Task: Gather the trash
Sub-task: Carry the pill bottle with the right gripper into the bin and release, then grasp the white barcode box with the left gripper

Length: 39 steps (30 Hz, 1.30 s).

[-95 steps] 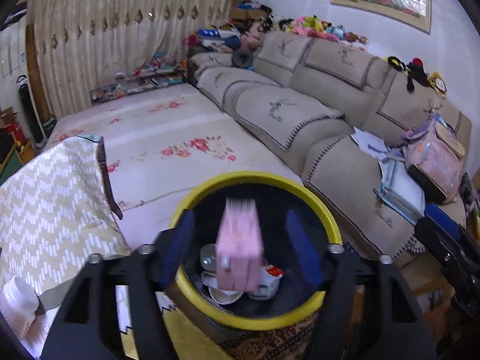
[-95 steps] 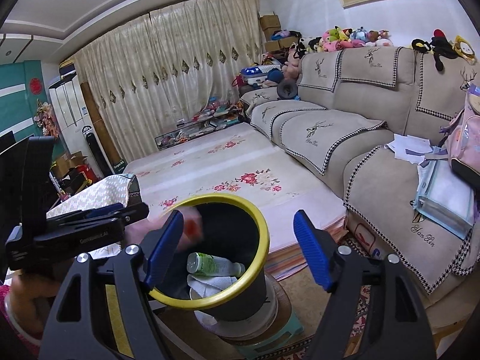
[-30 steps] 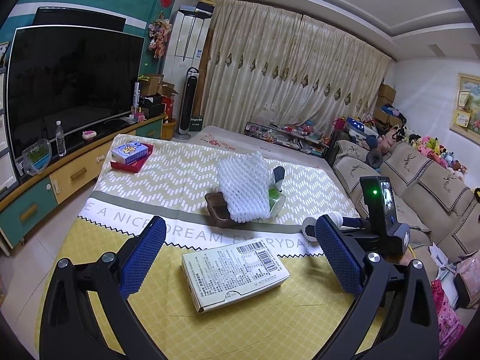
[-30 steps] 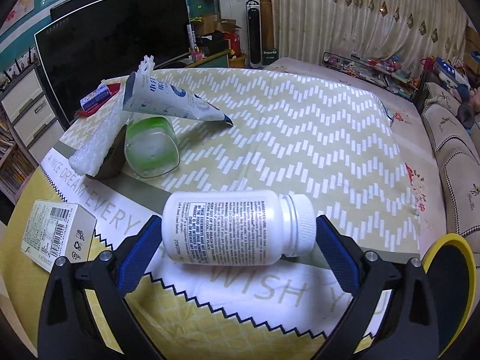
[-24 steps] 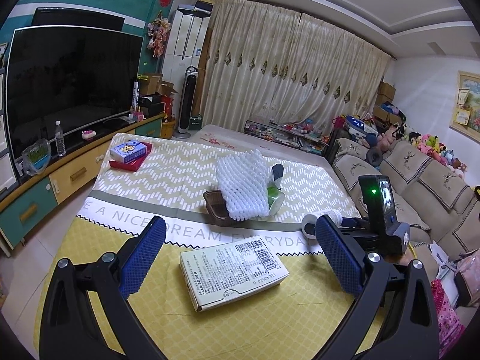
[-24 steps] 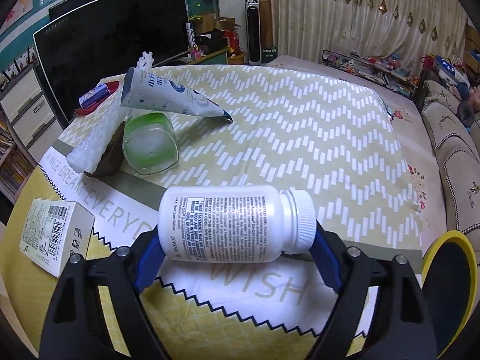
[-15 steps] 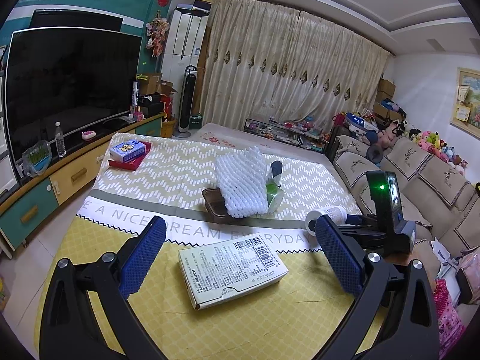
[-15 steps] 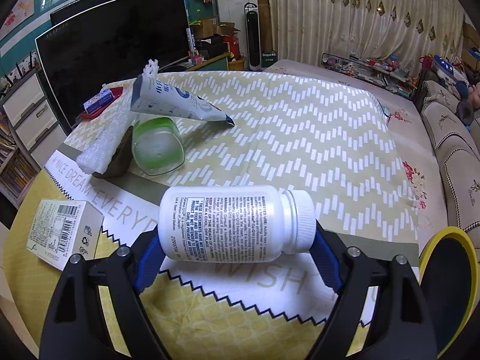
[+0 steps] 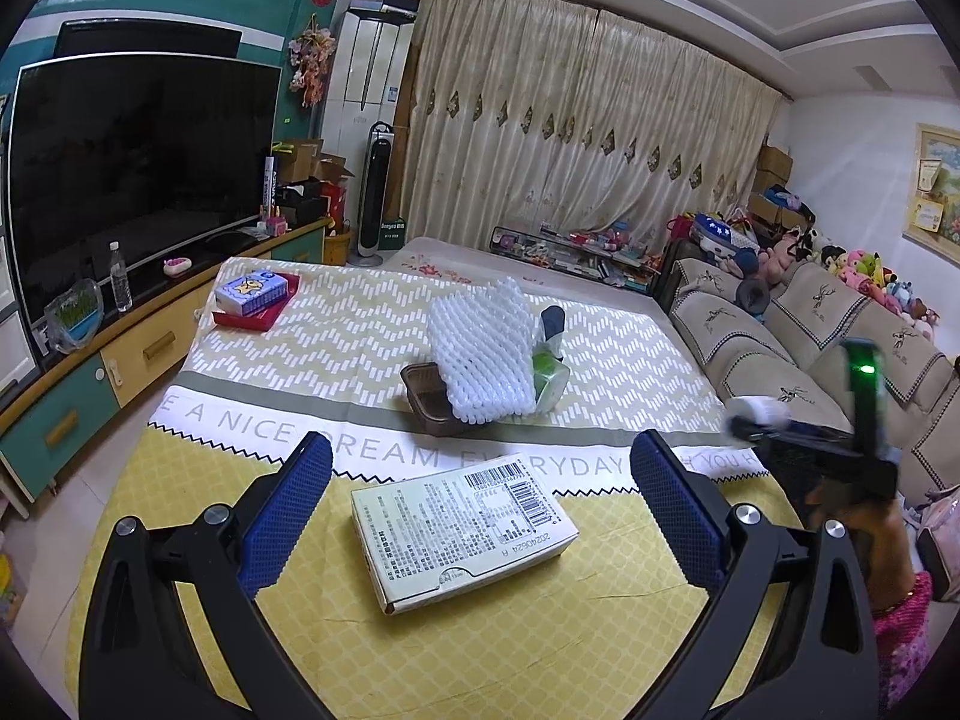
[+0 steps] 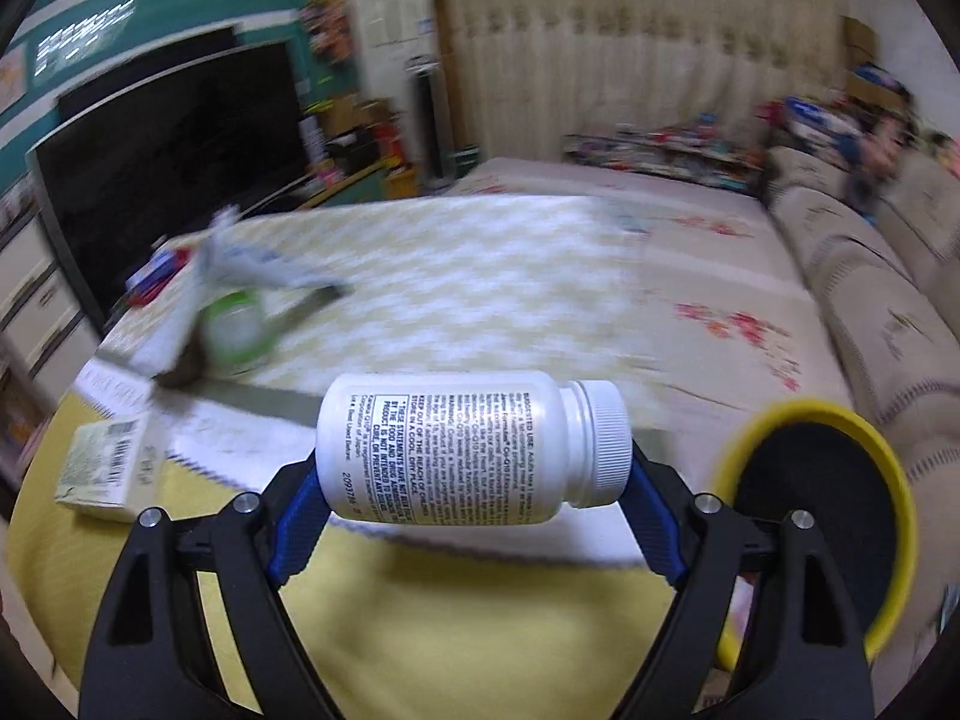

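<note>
My right gripper (image 10: pixel 474 480) is shut on a white pill bottle (image 10: pixel 468 450), held sideways above the table with its cap to the right. The yellow-rimmed black trash bin (image 10: pixel 804 516) stands just right of it, beyond the table edge. My left gripper (image 9: pixel 480 504) is open and empty, its pads either side of a flat cardboard box (image 9: pixel 462 522) lying on the yellow tablecloth (image 9: pixel 510 648). In the left wrist view the right gripper (image 9: pixel 834 456) with the bottle (image 9: pixel 756 411) is at the right table edge.
Mid-table lie a white foam net (image 9: pixel 480 354), a brown tray (image 9: pixel 429 399), a green-lidded cup (image 9: pixel 549 381) and a tube (image 9: pixel 552 327). A tissue pack on a red tray (image 9: pixel 252 300) sits far left. A sofa (image 9: pixel 810 336) runs along the right, a TV (image 9: pixel 132 162) on the left.
My right gripper closed on the pill bottle, lifted it and swung right toward the bin; the view is blurred by motion. My left gripper has stayed open over the box.
</note>
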### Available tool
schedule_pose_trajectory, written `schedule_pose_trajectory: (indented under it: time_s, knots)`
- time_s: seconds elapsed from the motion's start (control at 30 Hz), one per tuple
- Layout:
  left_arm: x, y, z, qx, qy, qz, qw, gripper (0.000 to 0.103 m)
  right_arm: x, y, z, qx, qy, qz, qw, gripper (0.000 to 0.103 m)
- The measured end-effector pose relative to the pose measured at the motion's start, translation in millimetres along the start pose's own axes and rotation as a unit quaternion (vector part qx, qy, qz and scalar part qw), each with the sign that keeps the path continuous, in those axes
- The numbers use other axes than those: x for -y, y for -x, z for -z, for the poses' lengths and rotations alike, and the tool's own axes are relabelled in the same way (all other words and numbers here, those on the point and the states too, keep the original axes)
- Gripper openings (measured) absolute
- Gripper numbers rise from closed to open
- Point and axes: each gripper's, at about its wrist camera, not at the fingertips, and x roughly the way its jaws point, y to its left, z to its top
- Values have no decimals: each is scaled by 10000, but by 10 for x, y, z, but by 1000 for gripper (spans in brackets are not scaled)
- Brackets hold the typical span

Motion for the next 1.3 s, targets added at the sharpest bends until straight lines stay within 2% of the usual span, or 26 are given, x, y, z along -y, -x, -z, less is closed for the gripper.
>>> schedule_pose_trajectory:
  time_s: [0.13,0.23,0.4,0.47,0.9,1.07,1.2,1.3]
  knots:
    - [3,-56,40,-44,-57,-89,9999,98,667,115,134,0,-587,690,9959,80]
    - [-23,-118,99,-164,-71,-191,9997,98,1124,111,296,-154,-918,1251,9878,80]
    - [-69,-250,226,-503,-1,-206,9985,98,1470,-26,486,-452,-1176,1621,9787,81]
    - [-81,-285,272,-584,-18,-192,9981,98,1491,-22,514,-388,-1237,1678,9773,86]
    - [-236,-347,508,-985,-54,-15,9951,98,1165,118,414,-44,-972,1554,9830,89]
    - [-294,-516,582,-1352,120,388,9900,98,1080,158,360,22,-913,1535,9839,89]
    - [-147,-583,612,-1473,35,673,9868,98,1041,161,326,38,-881,1508,9846,89]
    - [82,-610,640,-1566,-111,1178,9805,98,1042,168,305,59,-874,1478,9851,89]
